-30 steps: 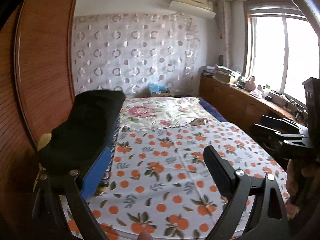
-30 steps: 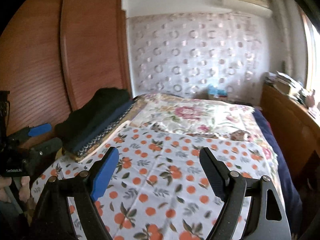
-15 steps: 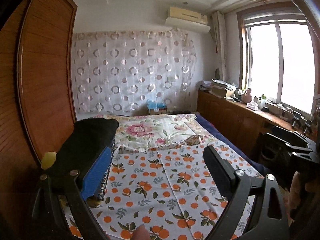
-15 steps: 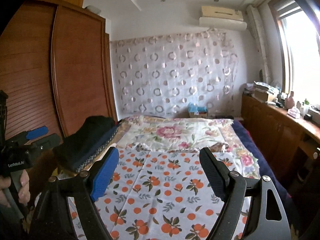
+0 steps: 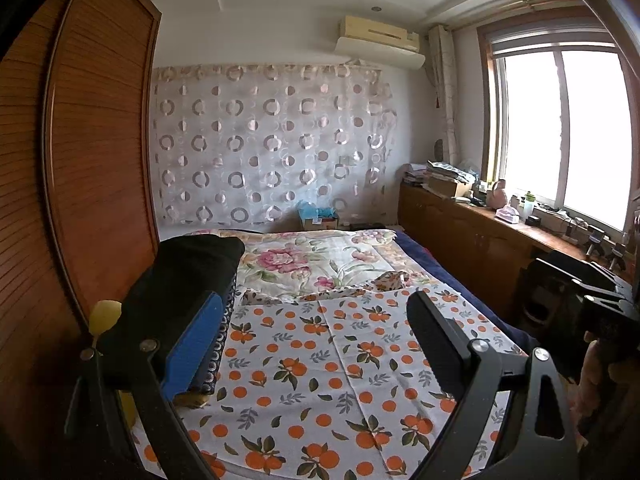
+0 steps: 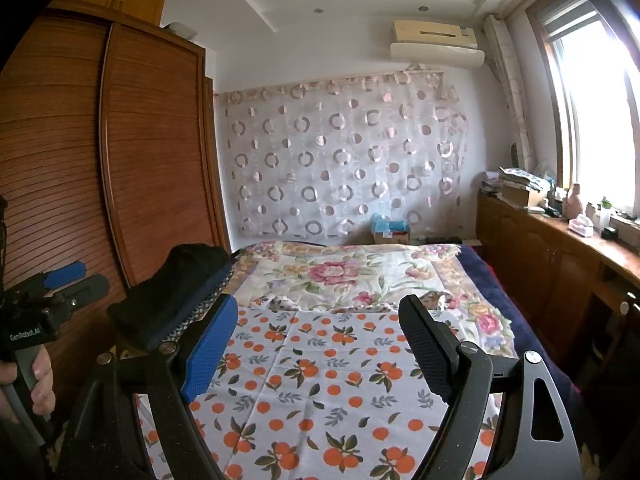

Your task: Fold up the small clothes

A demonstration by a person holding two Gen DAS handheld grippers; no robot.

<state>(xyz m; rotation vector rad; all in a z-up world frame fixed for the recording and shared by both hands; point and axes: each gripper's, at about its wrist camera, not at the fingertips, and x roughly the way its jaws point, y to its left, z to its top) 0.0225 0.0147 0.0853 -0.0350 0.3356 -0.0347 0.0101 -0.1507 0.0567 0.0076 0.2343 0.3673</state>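
A white cloth with an orange-fruit print lies flat on the near half of the bed. A small crumpled patterned garment sits at its far edge. A stack of dark folded clothes rests along the bed's left side. My left gripper hangs open above the cloth, nothing between its fingers. My right gripper is open too, empty, held over the cloth. The left gripper also shows at the right wrist view's left edge, in a hand.
A floral quilt covers the far half of the bed. Slatted wooden wardrobe doors stand close on the left. A low wooden cabinet with clutter runs under the window on the right. A ring-patterned curtain hangs behind the bed.
Both grippers rose and tipped upward, so the bed sits lower in both views and more ceiling shows. Both stay open and empty. Little has moved in the last half second.
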